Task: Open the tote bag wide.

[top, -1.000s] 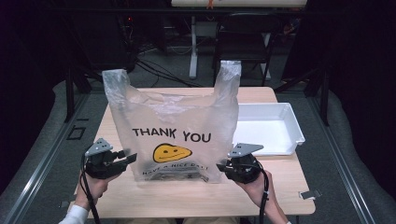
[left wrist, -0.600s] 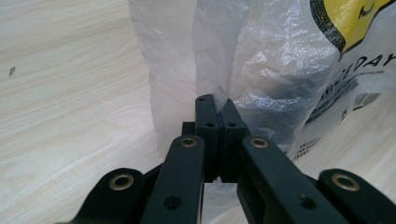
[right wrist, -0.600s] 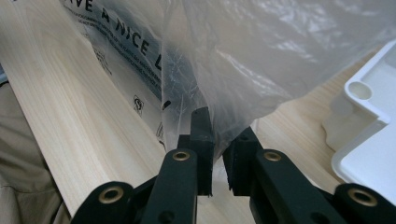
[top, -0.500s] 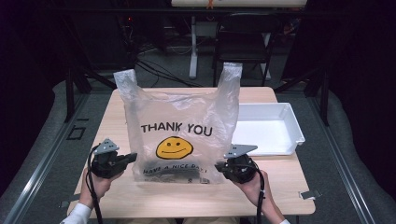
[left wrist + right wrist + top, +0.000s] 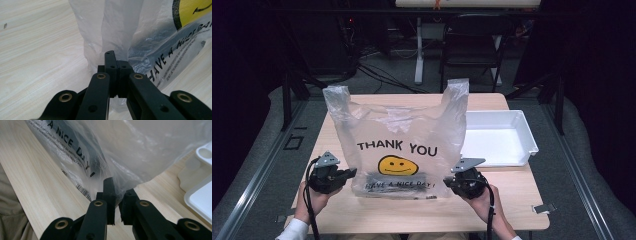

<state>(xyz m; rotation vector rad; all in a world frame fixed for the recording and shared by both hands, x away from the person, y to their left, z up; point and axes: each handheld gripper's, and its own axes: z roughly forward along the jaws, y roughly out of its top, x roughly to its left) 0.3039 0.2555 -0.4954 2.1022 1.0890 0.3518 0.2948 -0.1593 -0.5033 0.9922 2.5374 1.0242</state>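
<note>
Plastic bag [image 5: 399, 145]: clear, thin, printed THANK YOU over a yellow smiling face and a lower line of small black lettering. It stands upright at the middle of the table, both handle loops up, its base on the wood. Something dark lies inside along the bottom; what it is cannot be told.

Left gripper [image 5: 348, 175]: held in the person's left hand at the near left of the bag. Its jaws are pressed together on the bag's lower left corner; the left gripper view shows the film [image 5: 117, 32] gathered into a fold that runs down between the black jaws.

Right gripper [image 5: 448, 183]: held in the person's right hand at the near right of the bag. Its jaws are nearly together, with a narrow slit between them, and they have just been closing. The right gripper view shows the bag's lower right edge [image 5: 125, 170] pinched between them.

Table [image 5: 422, 215]: pale wood, bare along the near edge.

Tray [image 5: 524, 137]: white, shallow, on the right side of the table, just beside the bag.

Chair [image 5: 472, 45]: dark, folding, beyond the far edge.
</note>
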